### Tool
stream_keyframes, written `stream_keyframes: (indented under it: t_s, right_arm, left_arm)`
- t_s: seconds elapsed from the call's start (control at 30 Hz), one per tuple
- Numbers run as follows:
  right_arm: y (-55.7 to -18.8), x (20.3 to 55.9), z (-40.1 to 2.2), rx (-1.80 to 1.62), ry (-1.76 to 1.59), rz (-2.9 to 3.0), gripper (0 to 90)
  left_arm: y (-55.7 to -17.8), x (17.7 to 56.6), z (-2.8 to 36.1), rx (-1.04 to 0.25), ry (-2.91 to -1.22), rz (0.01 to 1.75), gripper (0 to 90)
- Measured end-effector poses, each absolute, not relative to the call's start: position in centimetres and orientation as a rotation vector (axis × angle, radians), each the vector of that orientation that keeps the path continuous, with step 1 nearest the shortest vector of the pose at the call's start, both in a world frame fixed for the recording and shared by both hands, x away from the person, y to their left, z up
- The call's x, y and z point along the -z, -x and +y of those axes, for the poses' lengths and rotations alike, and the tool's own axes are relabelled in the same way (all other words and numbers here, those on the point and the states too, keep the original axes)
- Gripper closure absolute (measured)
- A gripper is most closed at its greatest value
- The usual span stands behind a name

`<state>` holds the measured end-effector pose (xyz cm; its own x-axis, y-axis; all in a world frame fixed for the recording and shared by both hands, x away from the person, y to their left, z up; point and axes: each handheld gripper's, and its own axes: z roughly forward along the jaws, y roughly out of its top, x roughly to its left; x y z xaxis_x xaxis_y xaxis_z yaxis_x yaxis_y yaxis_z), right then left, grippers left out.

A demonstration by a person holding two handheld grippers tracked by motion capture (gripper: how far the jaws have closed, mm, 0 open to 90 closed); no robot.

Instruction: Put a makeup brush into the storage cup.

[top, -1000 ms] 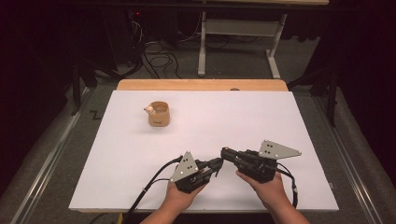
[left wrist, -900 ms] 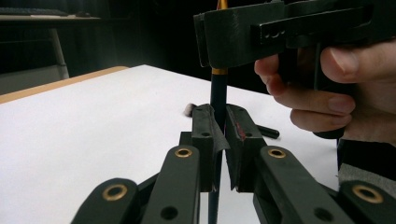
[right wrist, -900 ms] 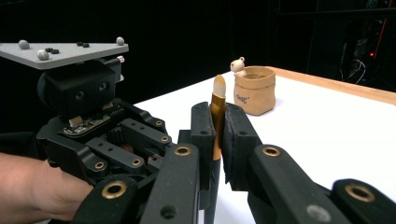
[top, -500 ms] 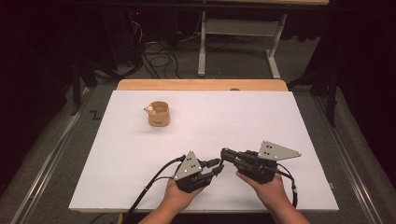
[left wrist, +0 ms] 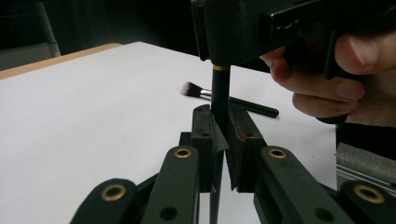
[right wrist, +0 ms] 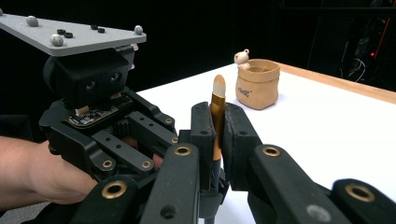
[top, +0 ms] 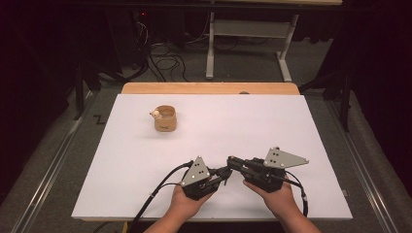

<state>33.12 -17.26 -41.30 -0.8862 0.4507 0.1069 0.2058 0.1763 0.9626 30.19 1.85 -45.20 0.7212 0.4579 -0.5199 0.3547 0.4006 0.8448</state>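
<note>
A slim brush with a black handle (left wrist: 220,93), a gold ferrule and a pale tip (right wrist: 218,100) is held between both grippers near the table's front edge. My left gripper (top: 226,171) (left wrist: 219,123) has just closed again and is shut on the black handle. My right gripper (top: 232,160) (right wrist: 217,121) is shut on the gold ferrule, with the pale tip poking out past its jaws. The two grippers face each other, nearly tip to tip. A tan pouch (top: 165,119) (right wrist: 258,84) with a small figure on its rim (top: 155,115) stands at the far left.
A second brush (left wrist: 243,103), with a dark fluffy head and a black handle, lies flat on the white table top (top: 243,121) behind the right hand. A wooden strip (top: 209,88) borders the far edge. Cables trail off the front edge.
</note>
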Motion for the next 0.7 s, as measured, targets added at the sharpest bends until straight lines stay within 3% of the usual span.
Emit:
stream_keyframes:
  t_s: [0.17,0.4,0.7]
  right_arm:
    - [-33.1,41.3,-17.3,-1.786,-0.633,2.241,84.5]
    - [-33.2,41.4,-17.0,-1.789,-0.623,2.262,61.9]
    - [-33.2,41.3,-17.3,-1.805,-0.652,2.227,47.4]
  left_arm:
    - [-30.2,45.2,1.9,-0.077,-1.191,0.812,83.7]
    - [-30.4,44.9,2.3,-0.085,-1.170,0.820,83.8]
    - [-30.8,45.0,2.9,-0.103,-1.160,0.833,83.8]
